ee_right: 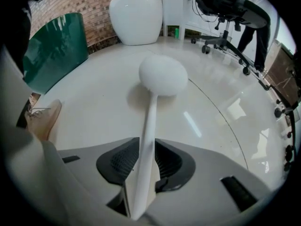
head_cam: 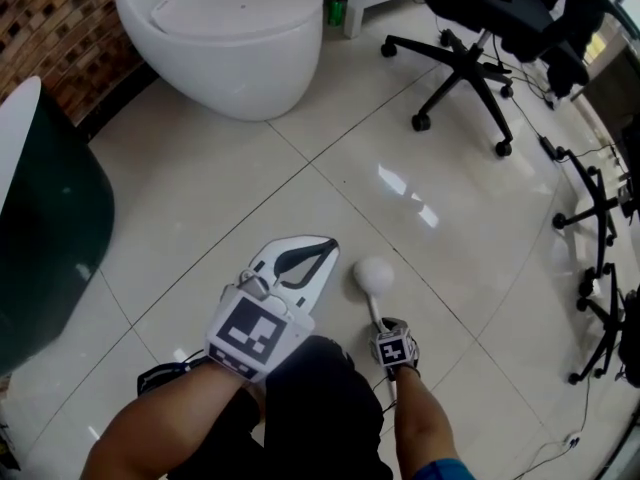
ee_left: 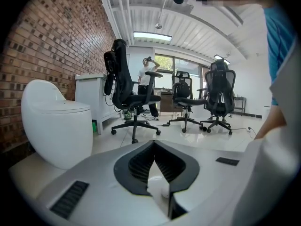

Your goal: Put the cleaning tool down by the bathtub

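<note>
Cleaning tool [head_cam: 375, 276], a white wand with a rounded head, lay low in the centre of the head view with its head resting on the pale floor tiles [head_cam: 200, 198]. Its handle ran back between the jaws of the right gripper [head_cam: 381, 320]. In the right gripper view those jaws stood slack on either side of the handle, their pads seemingly not pressing it, so the tool looked released rather than grasped. The left gripper [head_cam: 322, 250], just left of the tool, had its jaws closed to a point on nothing. What I took for the bathtub [head_cam: 50, 238], dark green with a white rim, sat at the left edge of the frame, well apart from the tool's head, with a white toilet [head_cam: 230, 38] at upper left. By my reading the setting-down was nearly finished: the tool was on the floor and let go, and only drawing the right gripper clear was left, though the spot seemed rather far from the tub. No brand or readable writing showed, only the black-and-white square markers on the gripper cubes.
</note>
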Available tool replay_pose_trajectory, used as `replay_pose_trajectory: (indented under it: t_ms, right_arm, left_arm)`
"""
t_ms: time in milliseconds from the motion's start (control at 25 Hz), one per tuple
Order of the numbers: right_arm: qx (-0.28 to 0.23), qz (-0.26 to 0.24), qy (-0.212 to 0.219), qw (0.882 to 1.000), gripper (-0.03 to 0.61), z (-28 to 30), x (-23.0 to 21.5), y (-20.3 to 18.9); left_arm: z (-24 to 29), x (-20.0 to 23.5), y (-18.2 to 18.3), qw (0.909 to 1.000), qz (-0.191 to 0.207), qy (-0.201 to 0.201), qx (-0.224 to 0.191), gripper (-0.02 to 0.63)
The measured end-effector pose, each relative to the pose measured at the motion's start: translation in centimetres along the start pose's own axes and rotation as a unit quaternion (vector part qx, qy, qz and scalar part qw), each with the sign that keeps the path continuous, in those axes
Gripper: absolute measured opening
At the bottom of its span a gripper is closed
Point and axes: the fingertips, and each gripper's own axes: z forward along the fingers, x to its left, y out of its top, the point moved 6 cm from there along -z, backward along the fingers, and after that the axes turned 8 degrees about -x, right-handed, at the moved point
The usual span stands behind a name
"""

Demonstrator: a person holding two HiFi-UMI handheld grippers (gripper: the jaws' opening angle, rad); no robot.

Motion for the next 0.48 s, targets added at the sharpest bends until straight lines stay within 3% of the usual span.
replay_pose_trajectory:
  t_ms: [320, 480]
  right_arm:
    - [0.010, -0.017, -0.005, 1.000, 0.135, 1.3, -0.4, -0.5]
    - [0.027, -0.022, 0.017, 0.999, 0.133, 2.1, -0.4, -0.8]
  left_arm:
    - [-0.7, 0.3, -0.5, 0.9999, -0.016, 0.001, 0.007, -0.003]
    - [-0.4, 0.4, -0.6, 0.9998, -0.018, 0.006, 0.012, -0.003]
